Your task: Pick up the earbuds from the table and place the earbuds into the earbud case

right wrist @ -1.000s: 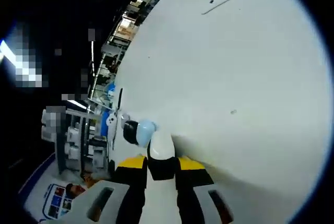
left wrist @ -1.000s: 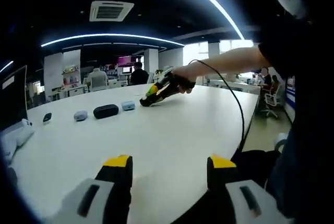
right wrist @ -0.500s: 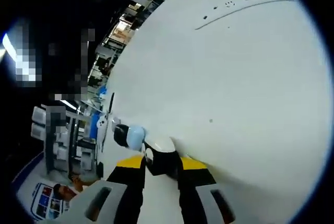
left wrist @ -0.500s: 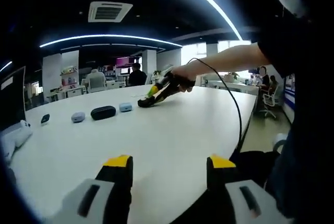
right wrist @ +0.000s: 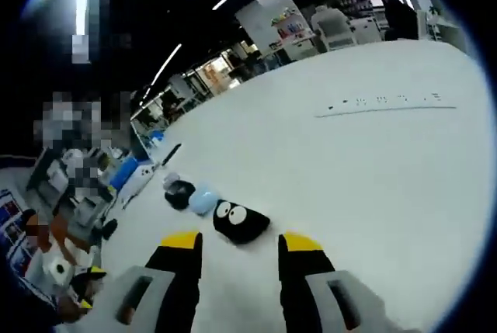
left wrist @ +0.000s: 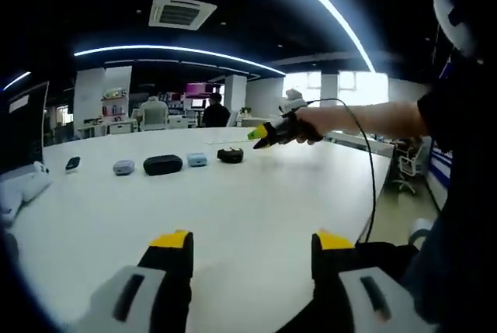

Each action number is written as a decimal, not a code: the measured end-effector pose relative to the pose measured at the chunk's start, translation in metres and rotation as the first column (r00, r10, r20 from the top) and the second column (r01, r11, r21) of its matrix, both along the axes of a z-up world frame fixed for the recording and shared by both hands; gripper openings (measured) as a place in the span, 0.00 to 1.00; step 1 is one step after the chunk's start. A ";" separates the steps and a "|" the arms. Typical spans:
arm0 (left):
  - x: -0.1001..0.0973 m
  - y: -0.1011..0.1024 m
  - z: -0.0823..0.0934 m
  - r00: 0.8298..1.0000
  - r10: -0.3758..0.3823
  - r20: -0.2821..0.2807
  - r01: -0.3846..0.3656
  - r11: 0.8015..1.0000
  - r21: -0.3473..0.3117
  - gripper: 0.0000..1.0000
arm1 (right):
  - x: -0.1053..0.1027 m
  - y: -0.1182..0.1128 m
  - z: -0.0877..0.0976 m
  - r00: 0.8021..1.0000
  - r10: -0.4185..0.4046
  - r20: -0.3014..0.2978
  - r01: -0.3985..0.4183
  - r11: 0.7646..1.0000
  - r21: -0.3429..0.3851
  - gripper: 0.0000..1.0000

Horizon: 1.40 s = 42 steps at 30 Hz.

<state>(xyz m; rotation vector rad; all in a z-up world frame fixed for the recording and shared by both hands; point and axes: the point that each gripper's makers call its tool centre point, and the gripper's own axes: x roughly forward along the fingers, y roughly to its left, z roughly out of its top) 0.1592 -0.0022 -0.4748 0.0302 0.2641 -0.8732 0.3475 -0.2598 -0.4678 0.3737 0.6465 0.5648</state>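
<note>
1. In the left gripper view the left gripper (left wrist: 248, 249) rises from the bottom edge with its yellow-tipped jaws standing wide apart and nothing between them; their lower parts are cut off by the frame.
2. Beneath it spreads the white table (left wrist: 256, 209), its near edge running toward the lower right.
3. In the upper middle of that view the right gripper (left wrist: 262, 136) hangs above the table in a person's hand (left wrist: 299, 125), with a black cable curving down from it; at this distance it cannot be told there how its jaws stand.
4. Just left of its tip lies the dark earbud case (left wrist: 230, 155), too small here to show its inside.
5. Further left a row of small things sits on the table: a pale blue case (left wrist: 197, 159), a black oval case (left wrist: 162, 164), a grey-blue case (left wrist: 123, 167) and a small dark object (left wrist: 72, 164) whose kind is unclear.
6. In the right gripper view the right gripper (right wrist: 237, 244) shows its jaws apart and empty at the bottom centre.
7. Just beyond them the earbud case lies open, two white earbuds (right wrist: 228, 210) seated in its black interior.
8. Up and to the left, the pale blue case and a black one partly overlap, so their edges are hard to separate.
9. The far left is blurred clutter.
</note>
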 end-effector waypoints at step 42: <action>-0.020 0.072 0.062 0.988 0.152 -0.042 -0.152 0.988 0.003 0.71 | -0.257 -0.079 0.066 0.942 -0.004 0.337 0.103 0.955 -0.278 0.64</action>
